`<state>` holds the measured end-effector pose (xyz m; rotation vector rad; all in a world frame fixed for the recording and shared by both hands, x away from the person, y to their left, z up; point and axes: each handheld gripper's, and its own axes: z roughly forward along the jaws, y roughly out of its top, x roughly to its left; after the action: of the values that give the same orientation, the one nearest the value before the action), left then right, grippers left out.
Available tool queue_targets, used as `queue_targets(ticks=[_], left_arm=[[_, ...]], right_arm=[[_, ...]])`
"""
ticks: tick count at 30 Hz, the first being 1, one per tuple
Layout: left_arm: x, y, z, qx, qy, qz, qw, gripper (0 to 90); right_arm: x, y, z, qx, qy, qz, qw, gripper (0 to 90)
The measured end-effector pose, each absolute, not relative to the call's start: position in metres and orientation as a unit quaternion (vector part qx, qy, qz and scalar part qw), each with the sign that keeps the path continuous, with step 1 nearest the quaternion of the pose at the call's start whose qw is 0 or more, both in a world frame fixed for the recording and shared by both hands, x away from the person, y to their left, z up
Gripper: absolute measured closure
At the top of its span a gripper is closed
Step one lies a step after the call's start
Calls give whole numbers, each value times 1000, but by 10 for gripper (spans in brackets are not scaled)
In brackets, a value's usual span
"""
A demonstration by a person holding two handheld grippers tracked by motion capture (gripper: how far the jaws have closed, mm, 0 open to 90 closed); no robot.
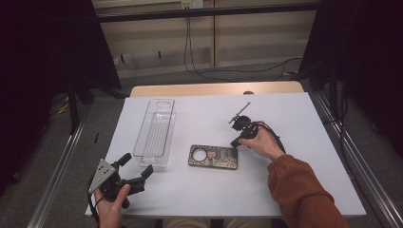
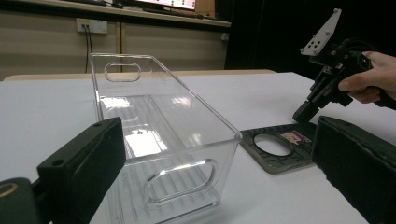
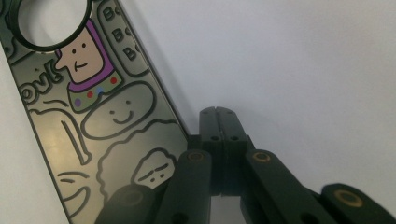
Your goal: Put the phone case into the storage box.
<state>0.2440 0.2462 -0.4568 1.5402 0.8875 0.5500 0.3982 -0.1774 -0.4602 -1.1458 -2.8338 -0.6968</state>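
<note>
Left gripper (image 1: pixel 135 171) jaws wide, nothing between | clear bin (image 1: pixel 155 133) just ahead of it, on white table (image 1: pixel 294 137) | phone case (image 1: pixel 213 157) flat beside right gripper (image 1: pixel 236 142) tips | right jaws pressed together, empty, at case's edge

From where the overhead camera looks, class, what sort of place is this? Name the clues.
Probably a lab or workshop recording bench, not a home: a white-topped table with dark curtains on both sides, black cables trailing over grey carpet, and a wall power socket behind.
</note>
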Motion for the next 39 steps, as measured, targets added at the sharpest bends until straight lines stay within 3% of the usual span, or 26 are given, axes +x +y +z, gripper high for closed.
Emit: queue_targets(ticks=[39], left_arm=[[244,247,-457,664,383,238,597,31]], right_arm=[[347,-177,-463,-338,-905,-257,-25,900]])
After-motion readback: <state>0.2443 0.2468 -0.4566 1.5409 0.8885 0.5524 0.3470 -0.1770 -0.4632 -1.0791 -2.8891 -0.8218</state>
